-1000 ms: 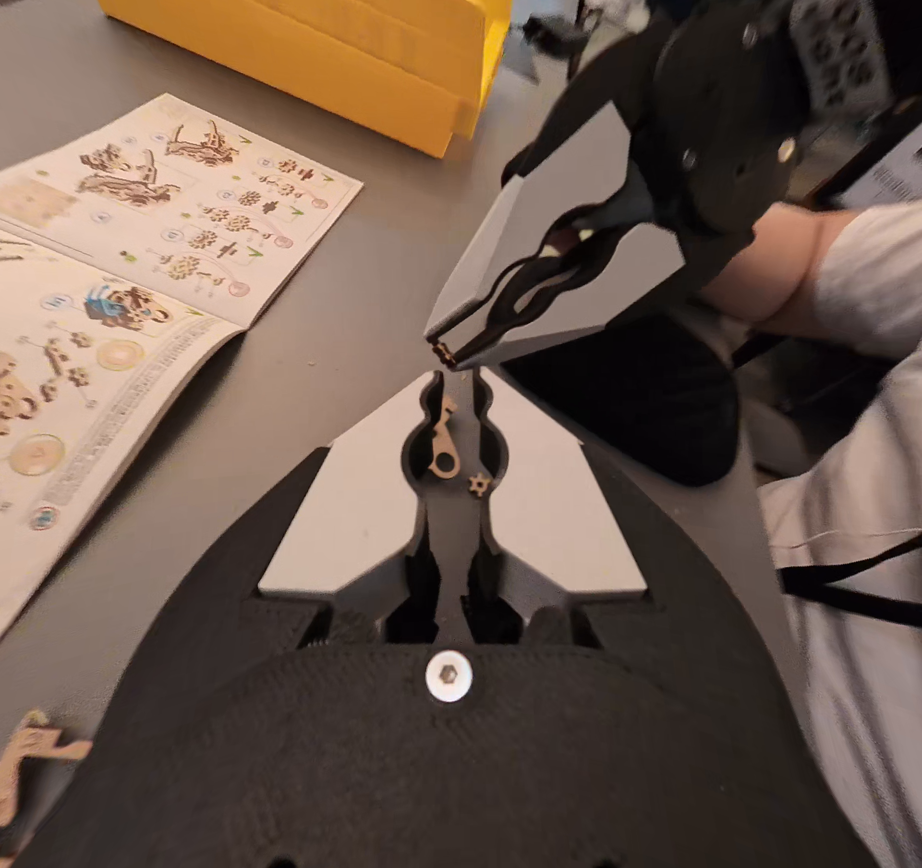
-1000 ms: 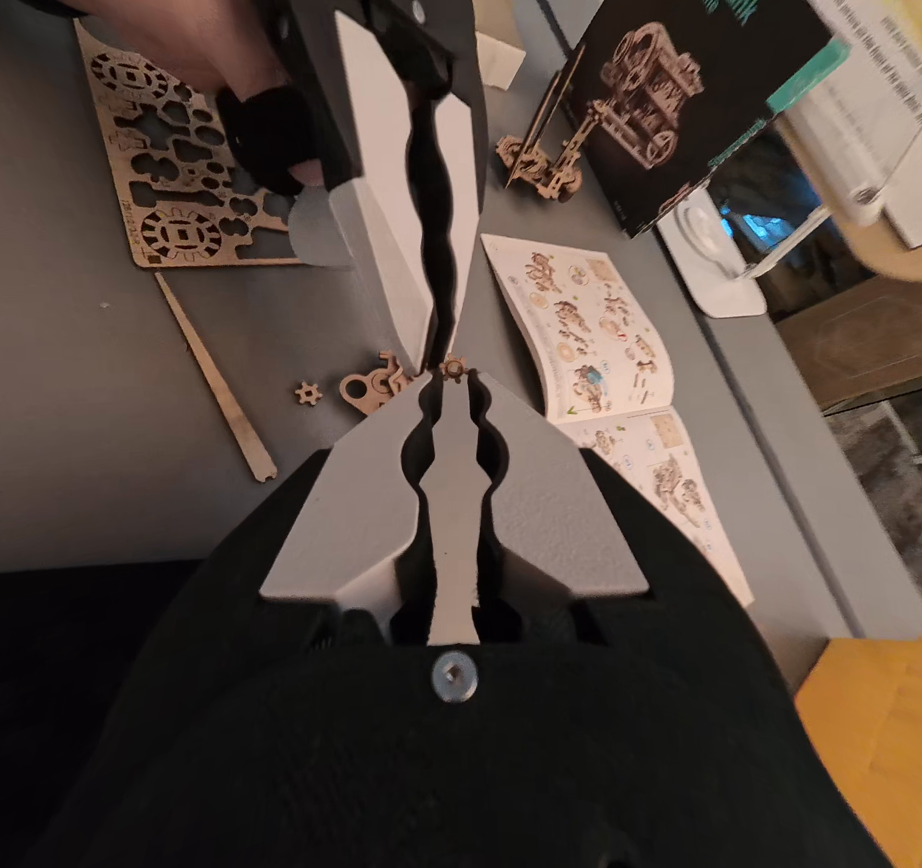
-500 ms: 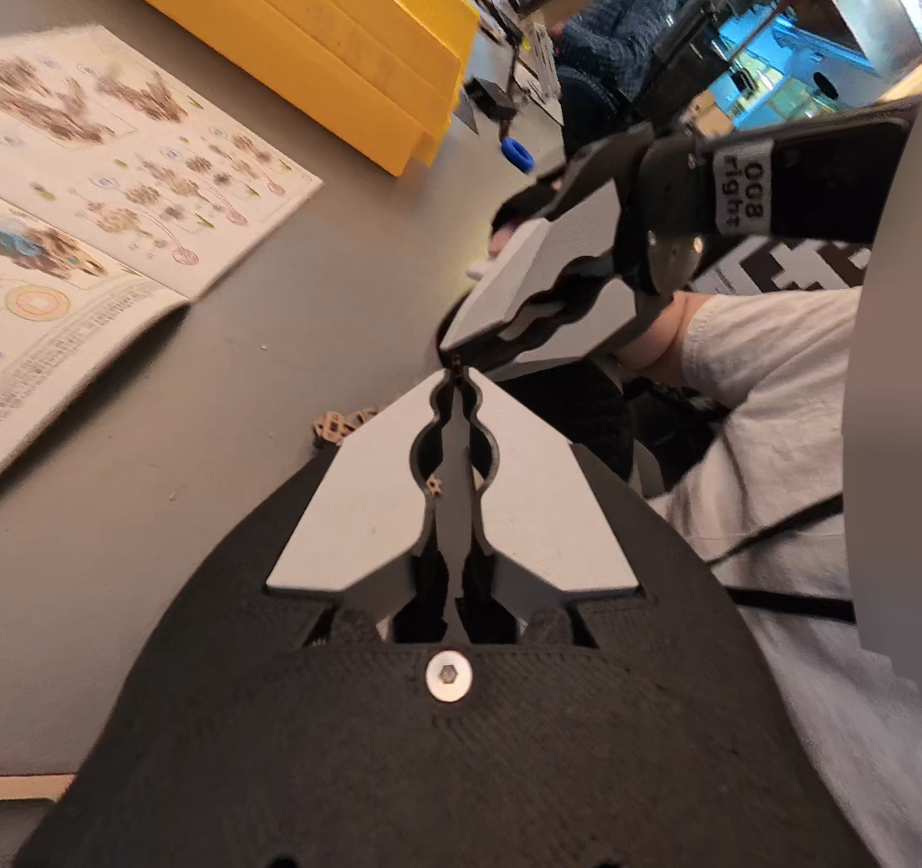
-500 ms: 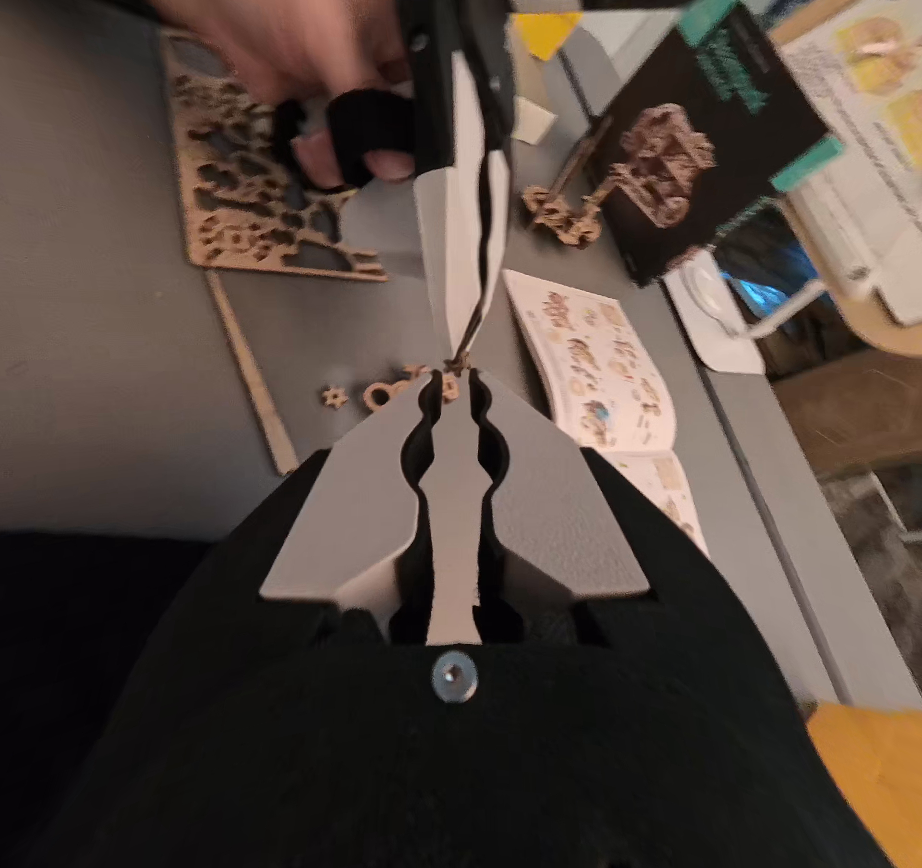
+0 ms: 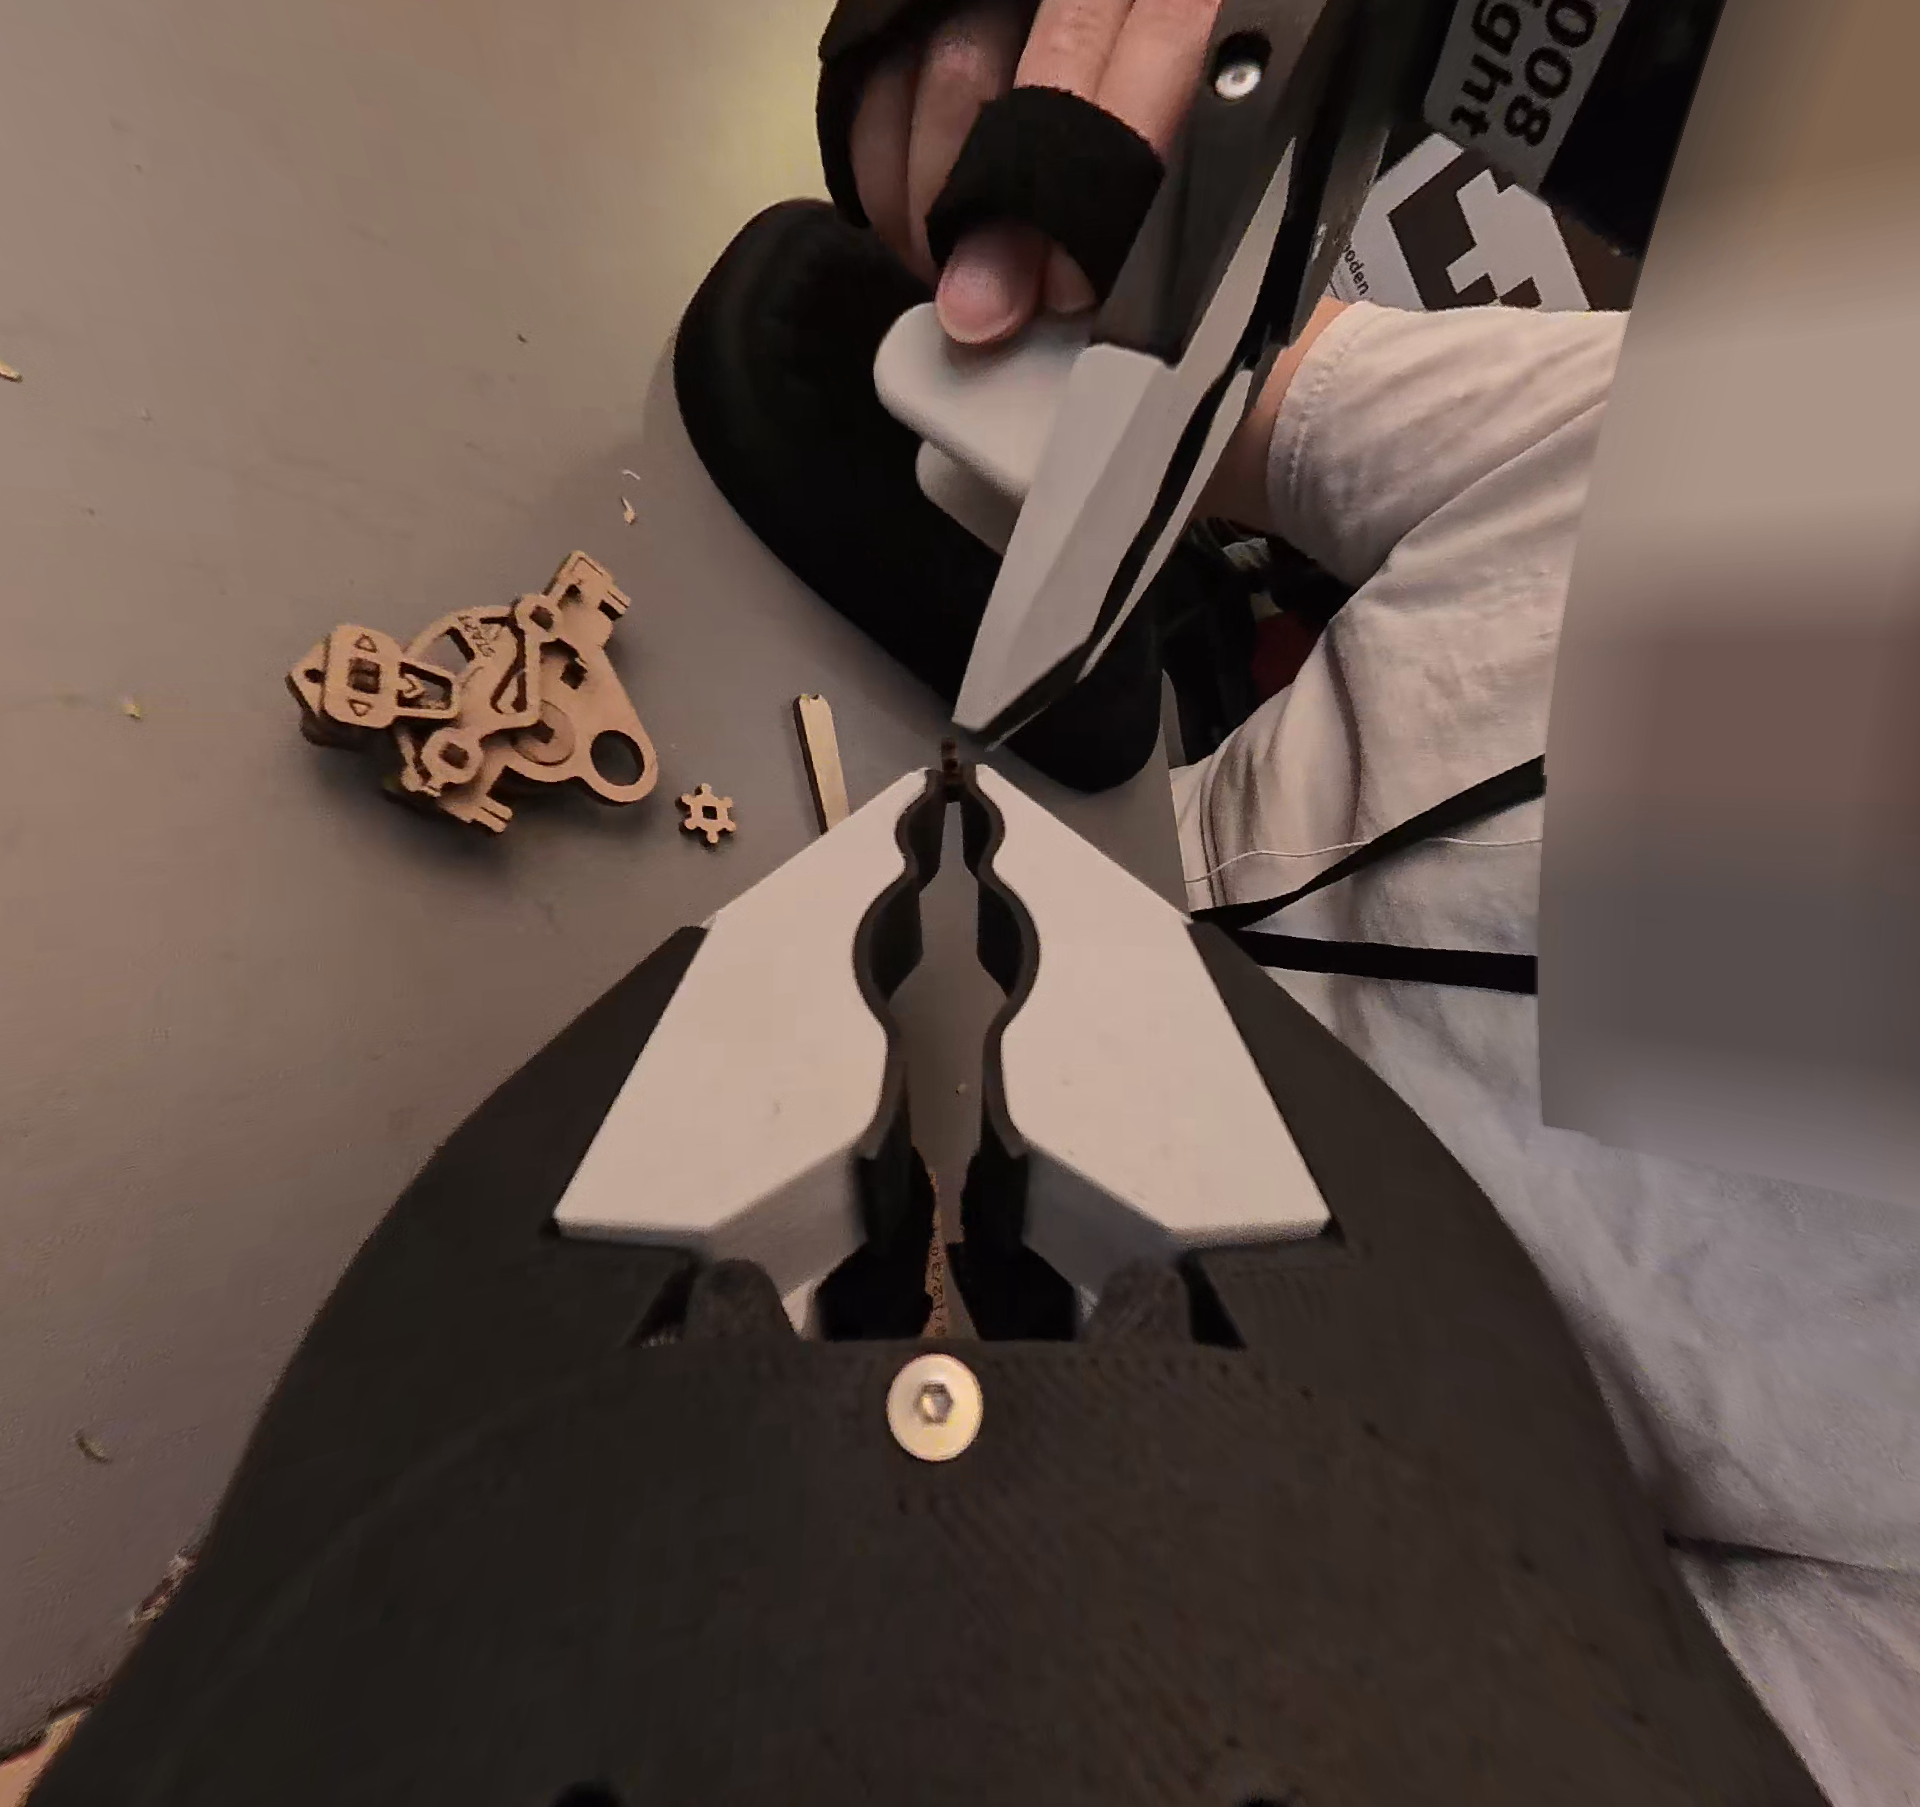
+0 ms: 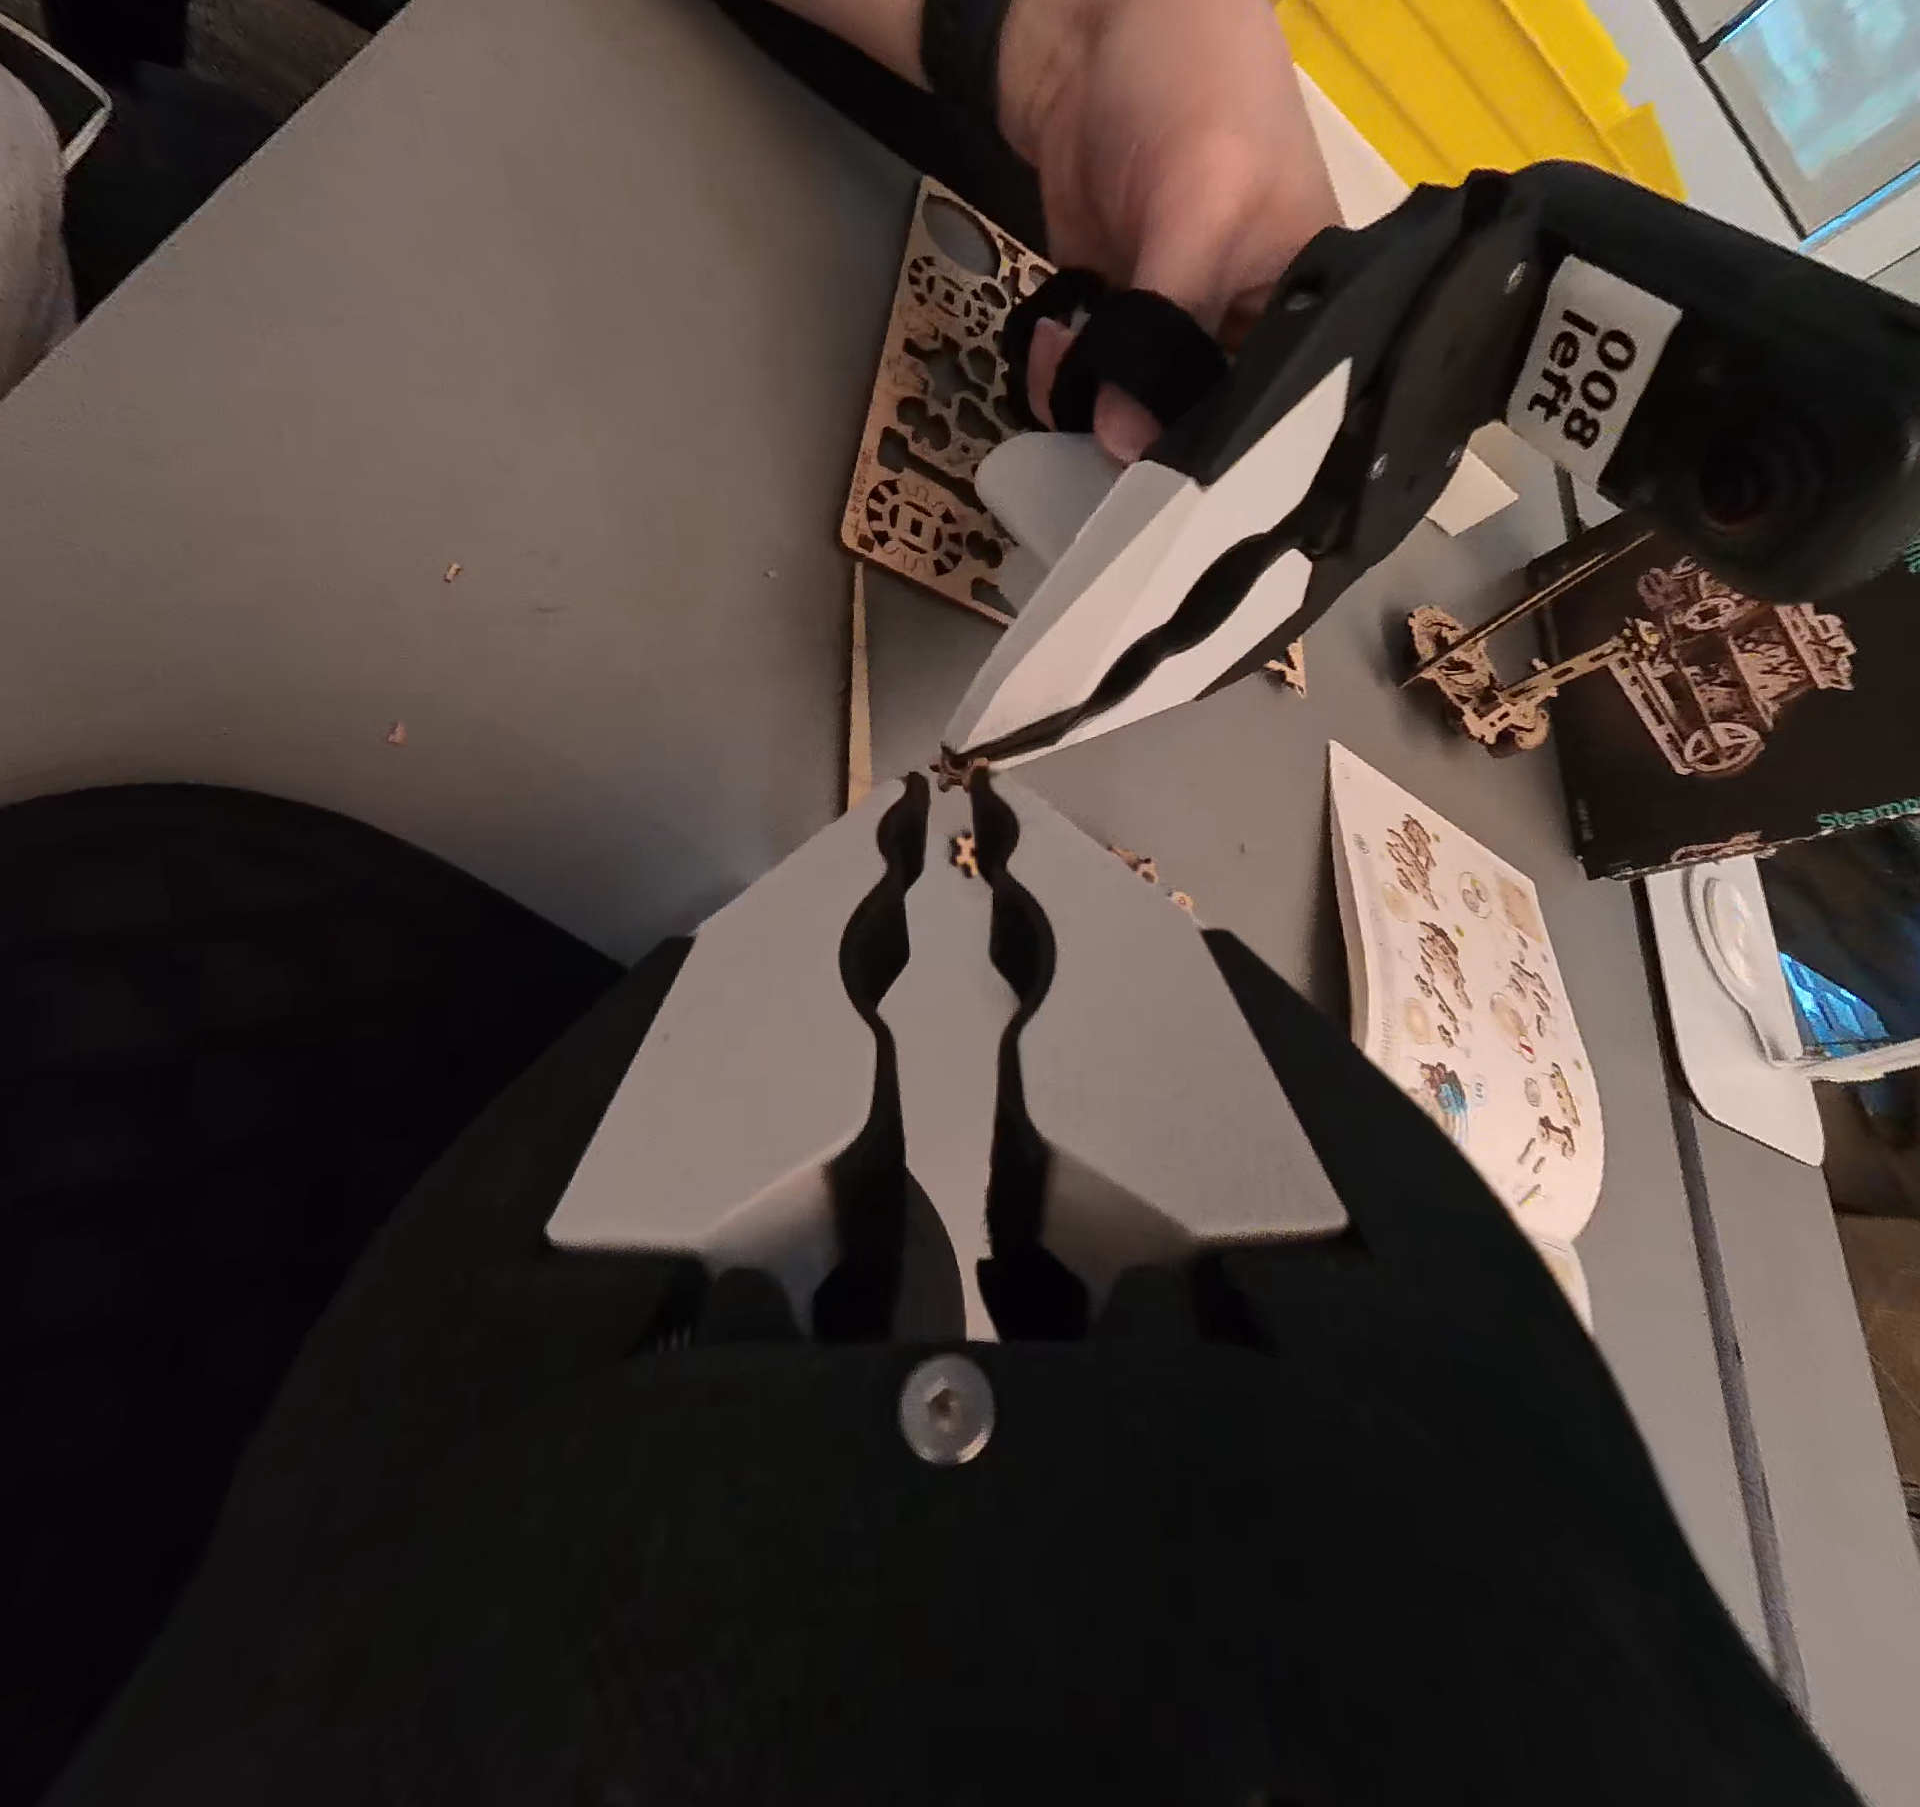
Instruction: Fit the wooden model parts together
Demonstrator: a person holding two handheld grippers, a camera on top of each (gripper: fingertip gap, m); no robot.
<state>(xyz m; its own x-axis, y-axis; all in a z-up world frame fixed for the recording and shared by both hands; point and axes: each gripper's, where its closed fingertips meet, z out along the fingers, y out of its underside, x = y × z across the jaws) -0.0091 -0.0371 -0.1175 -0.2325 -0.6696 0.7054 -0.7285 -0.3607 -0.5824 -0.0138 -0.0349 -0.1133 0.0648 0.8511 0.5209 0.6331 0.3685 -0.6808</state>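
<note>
Left gripper (image 5: 948,783): jaws nearly closed, tips pinching a tiny dark wooden pin (image 5: 949,751) that stands out past them; long axis runs along the fingers, free end toward the other tool
Right gripper (image 6: 943,789): jaws a narrow slit apart, tips nipping a small toothed gear (image 6: 952,770) by its rim, probably so the centre hole stays free
Meeting point: both tools tip to tip in the air above the bench (image 5: 312,199), near its front edge by the person's lap; judged to be lining the pin up with the gear's hole
Seating: cannot tell whether pin has entered the gear
Wooden sub-assembly (image 5: 473,697): flat on the bench, left of the left gripper's tips; long axis unclear
Loose gear (image 5: 708,812): just beside the sub-assembly, flat, likely kept at hand for a following step
Flat wooden strip (image 5: 819,760): on the bench, partly hidden behind the left gripper's finger
Punched-out parts sheet (image 6: 935,438): flat, farther in from the edge, under the left hand (image 6: 1143,126)
Instruction booklet (image 6: 1455,988): open toward the bench's right edge
Yellow bin (image 6: 1455,43): at the far corner
</note>
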